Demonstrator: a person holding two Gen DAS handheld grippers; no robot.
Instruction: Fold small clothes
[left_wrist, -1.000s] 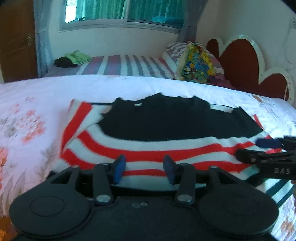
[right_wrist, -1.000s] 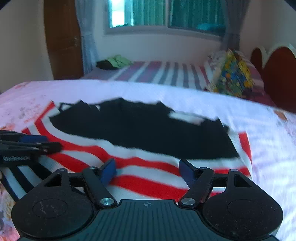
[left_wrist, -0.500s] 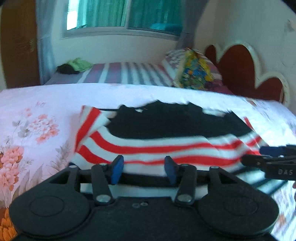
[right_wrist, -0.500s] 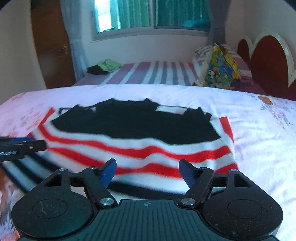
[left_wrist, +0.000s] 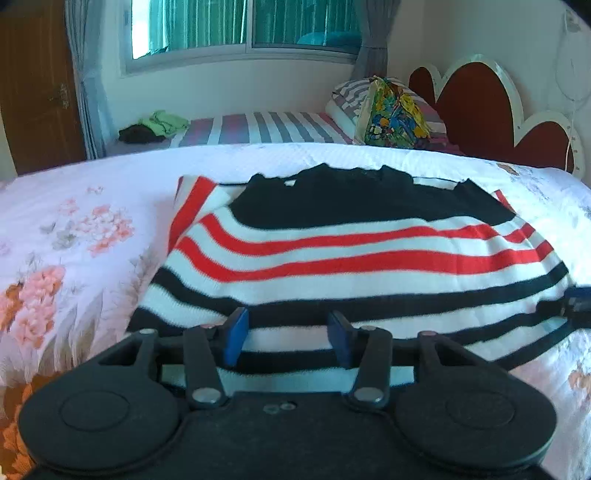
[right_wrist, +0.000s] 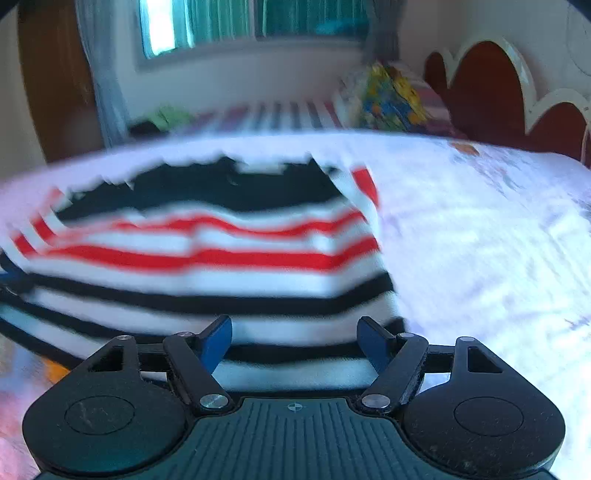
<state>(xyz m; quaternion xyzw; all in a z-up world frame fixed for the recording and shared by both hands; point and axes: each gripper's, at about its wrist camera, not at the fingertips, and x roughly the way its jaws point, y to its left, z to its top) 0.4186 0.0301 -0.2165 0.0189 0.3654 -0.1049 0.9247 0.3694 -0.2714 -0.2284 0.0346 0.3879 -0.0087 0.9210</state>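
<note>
Garment: a small knitted sweater (left_wrist: 354, 254) with a black upper part and red, white and black stripes, lying flat on the pale floral bedspread (left_wrist: 74, 236), hem edge nearest both cameras, neckline towards the far side.
Sleeves: the striped sleeve on the left looks already turned in along the body – a red-and-white band lies doubled at that edge; the other side I cannot read clearly.
Left gripper (left_wrist: 286, 338): blue pads spread partway, hovering over the lower black-and-white stripes near the hem; nothing pinched between them.
Right gripper (right_wrist: 293, 341): jaws standing wider apart, also empty, above the hem near the sweater's right edge; its view is smeared, so finer contact cannot be told.
Why placed so: both claws sit side by side at the hem, probably to take its two corners together and carry the bottom half up over the black chest – a judgement from the layout only.
Step in hand: approach to the hem grasp; the bottom-to-top fold is not yet done.
Risk: loose knit may slip or bunch if only the top layer is caught.
Containers: none in reach. On the far striped bed (left_wrist: 258, 127) lie a green and a dark heap of clothes (left_wrist: 155, 127) and a bright multicoloured cushion (left_wrist: 393, 114).
</note>
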